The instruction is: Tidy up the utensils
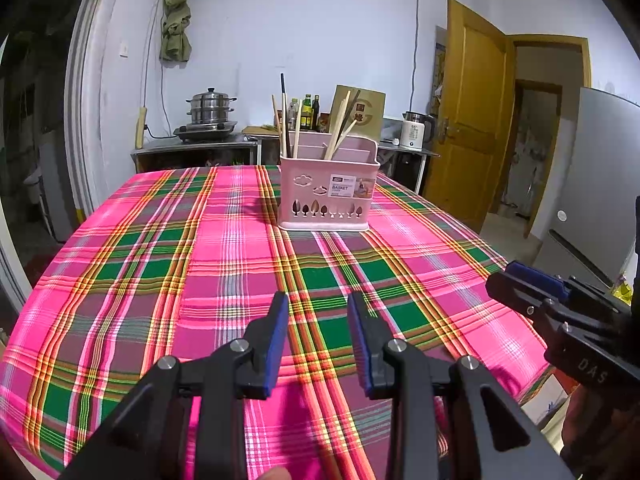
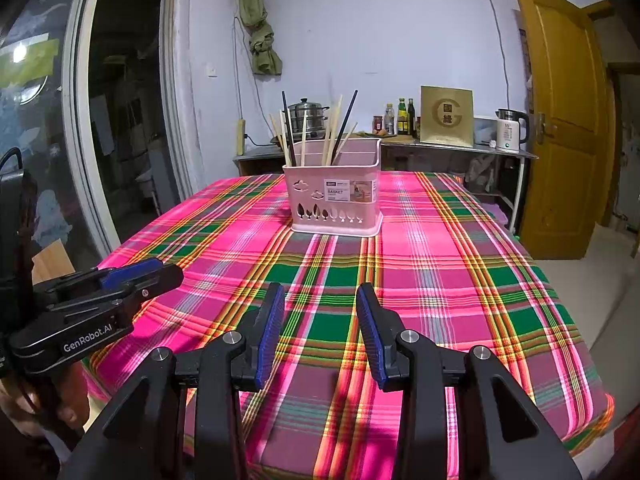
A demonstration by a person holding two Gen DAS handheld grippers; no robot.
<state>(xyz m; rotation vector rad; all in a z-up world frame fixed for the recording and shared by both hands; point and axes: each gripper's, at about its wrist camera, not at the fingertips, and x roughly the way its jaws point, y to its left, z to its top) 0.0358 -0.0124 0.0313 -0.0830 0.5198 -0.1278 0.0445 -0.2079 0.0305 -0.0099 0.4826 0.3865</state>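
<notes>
Both hand-held grippers, left (image 1: pixel 318 312) and right (image 2: pixel 320 304), gape empty (chopsticks (image 1: pixel 340 128) fill the basket (image 1: pixel 328 196)).

Bright indoor light, sharp focus, fisheye bending, dark vignetted corners

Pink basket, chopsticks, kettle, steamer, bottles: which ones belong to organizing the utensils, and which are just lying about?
Belongs to the job:
pink basket
chopsticks standing in it

Just lying about:
kettle
steamer pot
bottles
gold box
</notes>
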